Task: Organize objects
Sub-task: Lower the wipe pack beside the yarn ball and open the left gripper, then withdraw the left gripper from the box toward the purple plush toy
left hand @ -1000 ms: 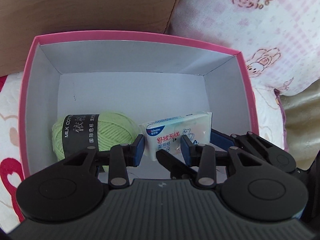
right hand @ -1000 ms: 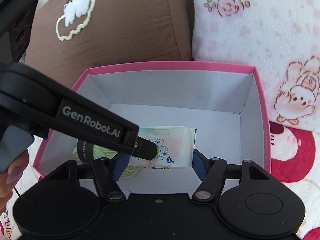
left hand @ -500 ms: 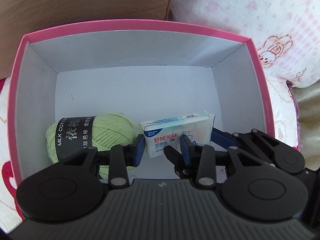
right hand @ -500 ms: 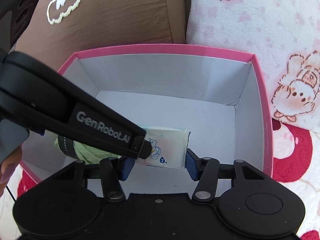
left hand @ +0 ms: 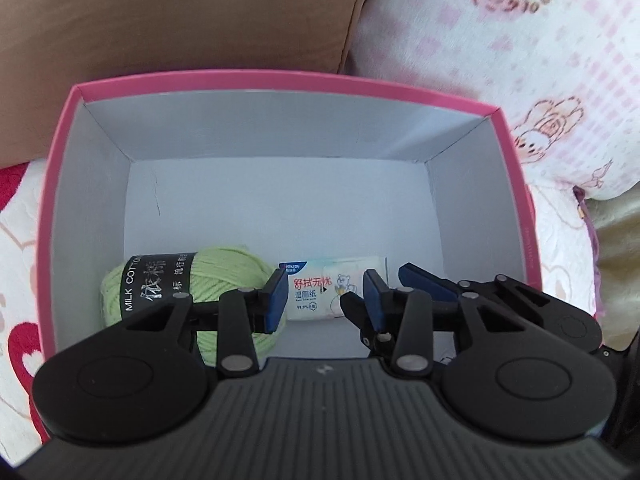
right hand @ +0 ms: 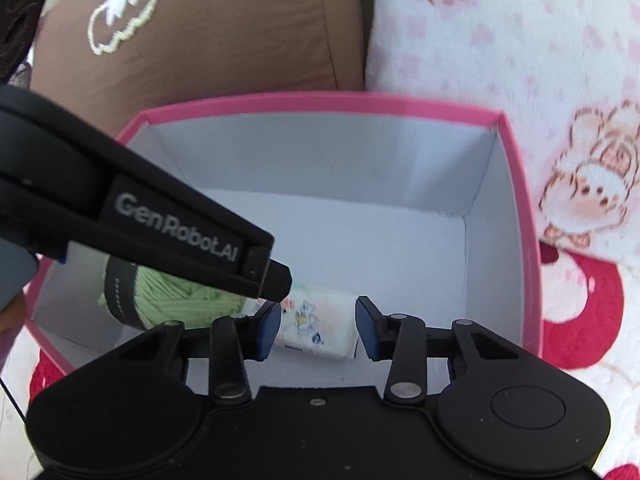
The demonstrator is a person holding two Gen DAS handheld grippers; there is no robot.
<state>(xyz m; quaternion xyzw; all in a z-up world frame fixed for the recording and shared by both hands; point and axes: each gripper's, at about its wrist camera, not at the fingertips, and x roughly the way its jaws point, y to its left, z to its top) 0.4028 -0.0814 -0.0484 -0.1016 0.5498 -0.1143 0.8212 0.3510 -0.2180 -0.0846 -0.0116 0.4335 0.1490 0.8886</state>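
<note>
Inside the pink box, beside the green yarn ball, lies the wet-wipe pack; the right gripper has just been closing around it, jaws now against its ends, lift presumably imminent. Left gripper hovers, slightly parted, empty.

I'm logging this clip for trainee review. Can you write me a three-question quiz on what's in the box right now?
1. What lies inside the pink box?
A. a green yarn ball and a wipes pack
B. scissors and a tape roll
C. nothing
2. True or false: the yarn ball sits outside the pink box, on the bedding.
3. Fill in: in the left wrist view, the yarn ball lies to the ___ of the wipes pack.

Key: 1 A; 2 false; 3 left.
</note>
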